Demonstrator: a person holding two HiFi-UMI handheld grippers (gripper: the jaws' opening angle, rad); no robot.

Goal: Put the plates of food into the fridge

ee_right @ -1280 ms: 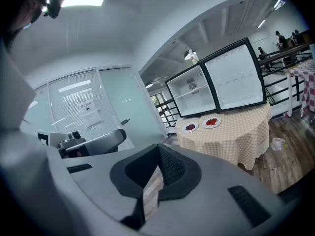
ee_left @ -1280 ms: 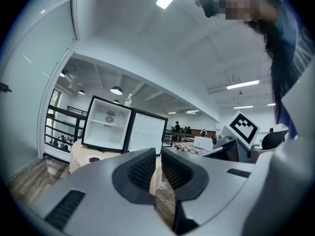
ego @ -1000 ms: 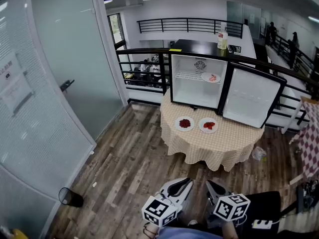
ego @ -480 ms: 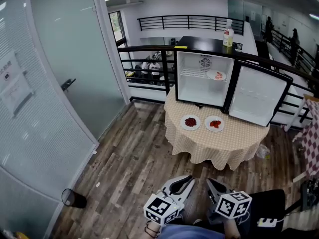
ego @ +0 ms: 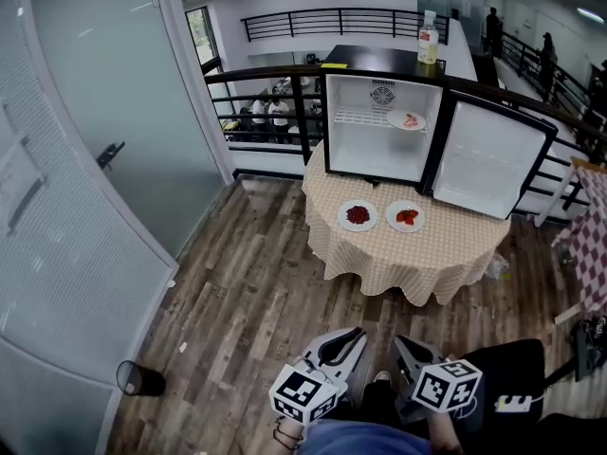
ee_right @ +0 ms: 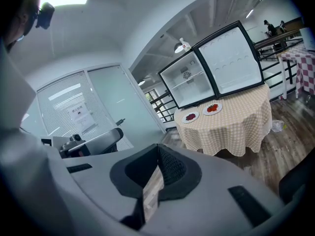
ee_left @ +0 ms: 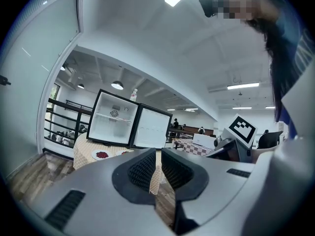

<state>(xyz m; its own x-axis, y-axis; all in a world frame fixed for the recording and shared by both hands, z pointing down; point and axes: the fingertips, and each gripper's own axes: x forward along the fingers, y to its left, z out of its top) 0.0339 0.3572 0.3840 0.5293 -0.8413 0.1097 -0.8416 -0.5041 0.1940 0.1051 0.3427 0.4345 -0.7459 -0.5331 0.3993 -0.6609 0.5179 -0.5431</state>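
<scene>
An open black mini fridge (ego: 384, 126) stands on a round table (ego: 446, 254) with a checked cloth, far ahead of me. On the cloth in front of it lie two white plates, one with dark red food (ego: 358, 216) and one with bright red food (ego: 406, 217). A third plate (ego: 408, 120) rests on the fridge shelf. My left gripper (ego: 354, 335) and right gripper (ego: 399, 343) are low and close to my body, both shut and empty. In the right gripper view the plates (ee_right: 190, 116) (ee_right: 212, 108) show beyond the shut right gripper (ee_right: 158, 147).
A frosted glass wall with a door (ego: 104, 150) runs along the left. A black railing (ego: 266, 74) passes behind the table. A black bin (ego: 137, 377) sits on the wooden floor. A bottle (ego: 429, 44) stands on the fridge. Another checked table (ego: 590, 254) is at right.
The head view has shifted: fridge and table look slightly nearer. Both grippers stay shut and have sunk a little near the bottom edge.
</scene>
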